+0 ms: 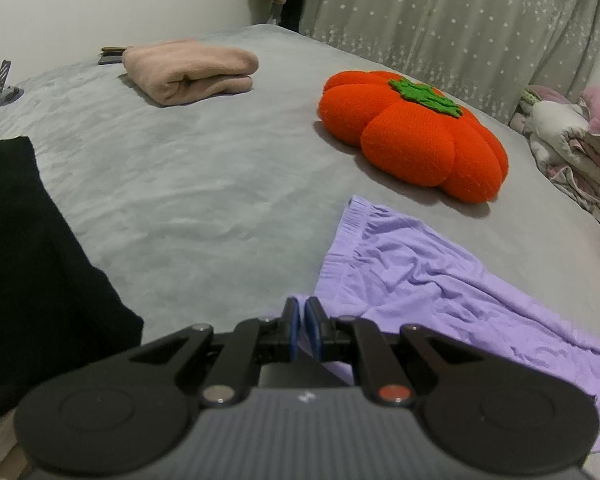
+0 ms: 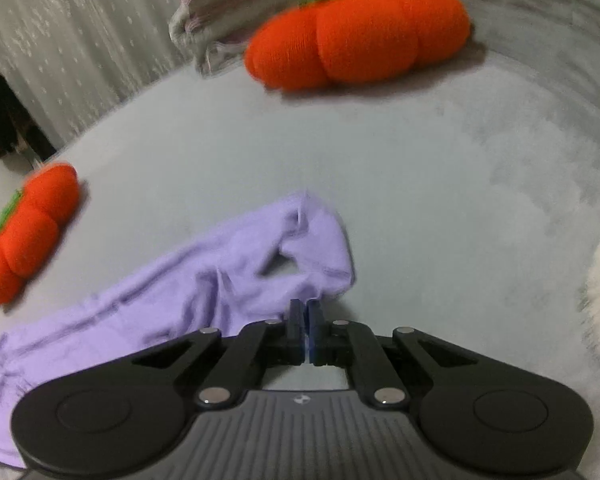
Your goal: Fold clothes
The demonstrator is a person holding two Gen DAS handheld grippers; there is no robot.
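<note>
A lilac garment (image 1: 428,280) lies crumpled on the grey bed (image 1: 204,184), to the right in the left wrist view. My left gripper (image 1: 303,312) is shut, its blue pads pinching the garment's near edge. In the right wrist view the same lilac garment (image 2: 204,276) stretches from the lower left to the centre. My right gripper (image 2: 304,312) is shut on a bunched end of it, low over the bed (image 2: 440,200).
An orange pumpkin cushion (image 1: 412,136) lies beyond the garment; a second pumpkin cushion (image 2: 356,28) shows ahead of the right gripper. A folded pink garment (image 1: 192,70) sits at the back. Black cloth (image 1: 32,272) lies at left. A bedding heap (image 1: 572,148) and curtain (image 1: 440,16) stand at right.
</note>
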